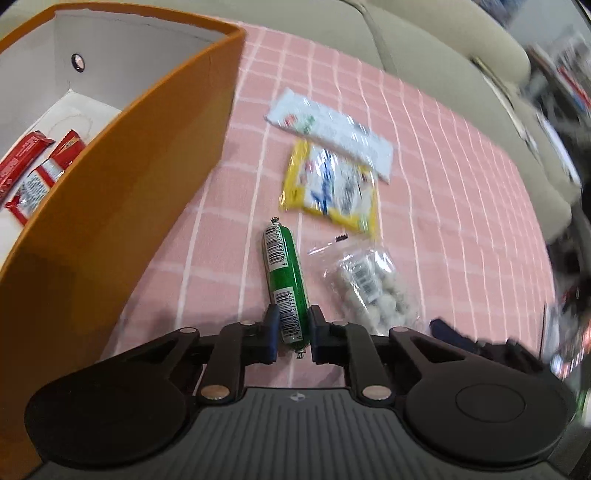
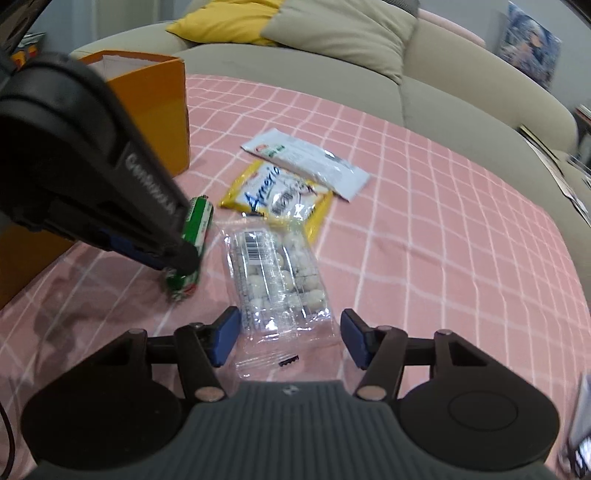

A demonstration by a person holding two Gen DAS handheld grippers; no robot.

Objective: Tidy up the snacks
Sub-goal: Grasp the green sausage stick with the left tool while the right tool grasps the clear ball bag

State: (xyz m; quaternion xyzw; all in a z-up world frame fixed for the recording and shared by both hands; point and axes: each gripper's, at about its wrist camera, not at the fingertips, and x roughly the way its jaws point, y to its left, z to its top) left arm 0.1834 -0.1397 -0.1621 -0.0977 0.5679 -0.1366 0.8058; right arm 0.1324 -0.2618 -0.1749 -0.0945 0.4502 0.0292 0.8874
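Note:
My left gripper [image 1: 291, 328] is shut on the near end of a green sausage stick [image 1: 284, 280], which lies on the pink checked cloth [image 1: 443, 206]. In the right wrist view the left gripper [image 2: 181, 258] covers part of the green stick [image 2: 197, 225]. My right gripper [image 2: 290, 338] is open, its fingers on either side of the near end of a clear bag of white round snacks [image 2: 277, 280]; the bag also shows in the left wrist view [image 1: 369, 284]. A yellow packet [image 2: 277, 199] and a white packet [image 2: 306, 162] lie beyond it.
An orange box [image 1: 122, 192] with white inside stands at the left and holds red-wrapped snacks [image 1: 33, 166]. A beige sofa [image 2: 332, 74] with a yellow cushion [image 2: 225, 22] runs behind the cloth. Papers [image 2: 561, 166] lie at the far right.

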